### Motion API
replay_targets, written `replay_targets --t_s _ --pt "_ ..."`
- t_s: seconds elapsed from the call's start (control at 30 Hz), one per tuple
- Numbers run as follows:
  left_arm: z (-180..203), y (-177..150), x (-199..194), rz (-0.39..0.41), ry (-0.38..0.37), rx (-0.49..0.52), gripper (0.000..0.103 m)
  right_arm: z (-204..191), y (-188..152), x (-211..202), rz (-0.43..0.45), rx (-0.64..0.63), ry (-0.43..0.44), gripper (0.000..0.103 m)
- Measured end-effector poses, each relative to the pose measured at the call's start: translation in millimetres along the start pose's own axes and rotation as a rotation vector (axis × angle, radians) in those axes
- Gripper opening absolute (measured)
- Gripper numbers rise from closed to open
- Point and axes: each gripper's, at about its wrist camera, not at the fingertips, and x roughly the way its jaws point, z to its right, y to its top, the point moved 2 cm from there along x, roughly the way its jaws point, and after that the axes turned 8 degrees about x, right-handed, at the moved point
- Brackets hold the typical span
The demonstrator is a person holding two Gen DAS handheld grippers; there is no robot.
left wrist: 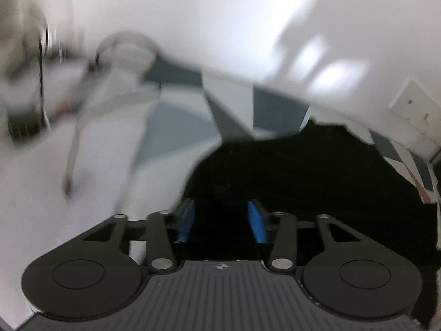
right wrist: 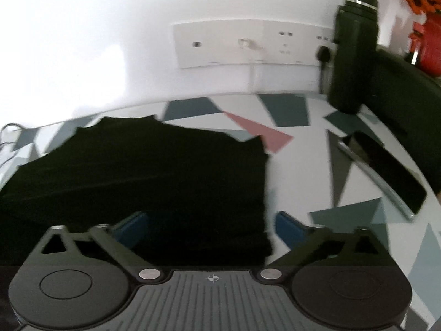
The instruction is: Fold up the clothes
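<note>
Wall (right wrist: 82,27): plain white, rising behind everything in both views; a shadow falls across it in the left wrist view.
Surface (right wrist: 297,171): white, printed with grey-blue, dark grey and pink triangles; it carries everything below.
Black garment (right wrist: 143,173): lies flat on the surface, folded into a rough rectangle, its right edge straight and its far edge uneven. In the left wrist view it fills the lower middle and right (left wrist: 303,171), with bare surface to its left.
Dark case (right wrist: 408,104): a bulky black shape at the far right, behind the flask; what it is I cannot tell.
Left gripper (left wrist: 220,222): low over the near part of the black garment, blue fingers (left wrist: 257,224) moderately apart with only dark cloth seen between them; nothing is pinched. This view is heavily blurred.
Right gripper (right wrist: 213,227): at the garment's near right corner, blue fingers (right wrist: 289,229) spread wide, one over the cloth, the other over bare surface beyond the edge; empty.
Socket panel (right wrist: 248,44): white, on the wall, with a black plug at its right end.
Dark flask (right wrist: 354,55): upright at the back right, touching the surface near the wall.
Phone-like slab (right wrist: 386,171): black, flat, well right of the garment.
Red object (right wrist: 430,52): at the far right edge, blurred.
</note>
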Motion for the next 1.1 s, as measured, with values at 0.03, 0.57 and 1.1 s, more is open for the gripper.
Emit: replay_targets --t_s 0.03,0.57,1.1 --pt "-6 4 -10 0.033 -0.005 0.01 0.069 -7 -3 -3 -0.009 -0.012 0.014 0.102" --pt "-61 -78 -60 -0.244 -0.094 0.113 0.073 -58 -57 -9 -0.132 -0.164 -0.022 0.102" --pt "-96 -70 -85 -0.163 -0.071 -0.049 0.016 -40 -71 3 -0.19 -0.053 -0.092 0.102"
